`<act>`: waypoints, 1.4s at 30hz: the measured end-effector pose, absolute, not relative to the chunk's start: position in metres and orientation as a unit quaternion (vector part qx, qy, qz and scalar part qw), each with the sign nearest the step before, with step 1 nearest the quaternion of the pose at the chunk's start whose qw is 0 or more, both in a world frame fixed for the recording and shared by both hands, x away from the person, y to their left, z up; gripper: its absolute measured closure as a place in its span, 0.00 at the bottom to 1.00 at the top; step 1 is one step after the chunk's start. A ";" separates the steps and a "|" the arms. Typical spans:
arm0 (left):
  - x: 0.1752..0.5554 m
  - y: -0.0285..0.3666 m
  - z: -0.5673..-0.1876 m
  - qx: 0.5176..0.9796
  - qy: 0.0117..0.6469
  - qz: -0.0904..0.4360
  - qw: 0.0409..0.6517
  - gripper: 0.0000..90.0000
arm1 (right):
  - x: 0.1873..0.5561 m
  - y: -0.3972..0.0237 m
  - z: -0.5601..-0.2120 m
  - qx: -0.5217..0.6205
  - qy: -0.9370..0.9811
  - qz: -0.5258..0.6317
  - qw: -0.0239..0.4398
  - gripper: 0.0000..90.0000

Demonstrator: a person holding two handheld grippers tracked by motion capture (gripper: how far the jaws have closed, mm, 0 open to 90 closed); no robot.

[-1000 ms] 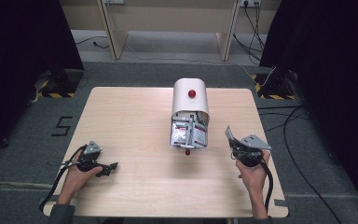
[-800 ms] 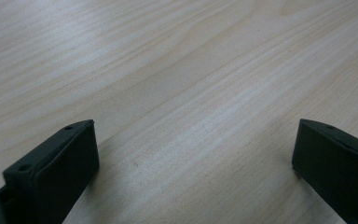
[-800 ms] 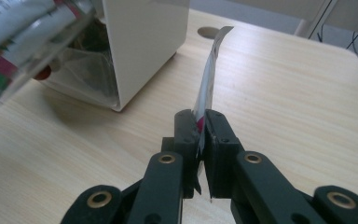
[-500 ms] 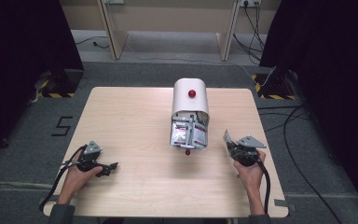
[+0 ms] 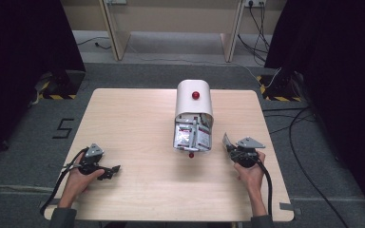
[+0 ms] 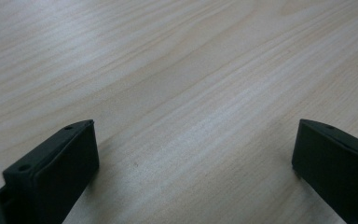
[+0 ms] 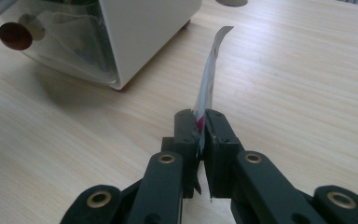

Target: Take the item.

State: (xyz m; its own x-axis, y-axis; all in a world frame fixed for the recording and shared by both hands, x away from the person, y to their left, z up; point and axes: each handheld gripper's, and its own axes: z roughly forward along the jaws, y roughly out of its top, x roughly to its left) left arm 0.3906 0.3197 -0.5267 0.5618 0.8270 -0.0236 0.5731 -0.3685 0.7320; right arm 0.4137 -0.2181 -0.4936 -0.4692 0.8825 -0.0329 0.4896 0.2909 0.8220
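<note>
Item one, we log the left gripper [image 5: 105, 170], jaws spread wide over bare table [image 5: 138, 123], well left of the white bin [image 5: 193, 102]. Item two, that packet-filled bin. Item three, the right gripper [image 7: 199, 128], just right of it, pinching a sachet [image 7: 209, 79].

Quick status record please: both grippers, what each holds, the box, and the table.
left gripper: open, jaws wide apart, nothing between them, low over the table
right gripper: shut on the sachet
sachet: thin flat packet, standing up from the jaws, clear of the box
box: white, red knob on top, clear front flap with a red knob, more packets inside
table: light wood, box near centre, right gripper just right of it
</note>
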 end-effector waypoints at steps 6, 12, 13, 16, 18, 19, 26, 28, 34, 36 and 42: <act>0.391 0.320 -0.527 0.808 0.433 0.177 0.358 0.00 | 0.415 -0.217 -0.494 0.452 0.762 0.393 0.247 0.94; 0.391 0.320 -0.527 0.808 0.433 0.177 0.358 0.00 | 0.418 -0.219 -0.496 0.459 0.758 0.397 0.240 0.91; 0.391 0.320 -0.527 0.808 0.433 0.177 0.358 0.00 | 0.419 -0.220 -0.497 0.459 0.759 0.396 0.240 0.91; 0.391 0.320 -0.527 0.808 0.433 0.177 0.358 0.00 | 0.420 -0.221 -0.498 0.464 0.757 0.394 0.240 0.89; 0.391 0.320 -0.527 0.808 0.433 0.178 0.358 0.00 | 0.420 -0.223 -0.498 0.467 0.755 0.393 0.241 0.88; 0.391 0.320 -0.527 0.808 0.433 0.177 0.358 0.00 | 0.420 -0.223 -0.498 0.467 0.755 0.391 0.243 0.87; 0.391 0.320 -0.527 0.808 0.433 0.177 0.358 0.00 | 0.423 -0.228 -0.500 0.474 0.756 0.369 0.261 0.84; 0.391 0.320 -0.527 0.808 0.433 0.177 0.358 0.00 | 0.425 -0.229 -0.501 0.478 0.754 0.366 0.261 0.82; 0.391 0.320 -0.527 0.808 0.433 0.177 0.358 0.00 | 0.429 -0.233 -0.504 0.485 0.754 0.358 0.262 0.75; 0.391 0.320 -0.527 0.808 0.433 0.177 0.358 0.00 | 0.430 -0.233 -0.503 0.487 0.754 0.356 0.262 0.73; 0.391 0.320 -0.527 0.808 0.433 0.177 0.358 0.00 | 0.432 -0.233 -0.505 0.489 0.758 0.336 0.272 0.70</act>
State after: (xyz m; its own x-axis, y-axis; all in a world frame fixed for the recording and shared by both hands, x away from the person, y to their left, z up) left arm 0.3906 0.3196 -0.5267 0.5619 0.8269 -0.0240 0.5729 -0.3681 0.7323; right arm 0.4324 -0.2328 -0.5051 -0.3744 0.9235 -0.0831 0.5580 0.2960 0.7753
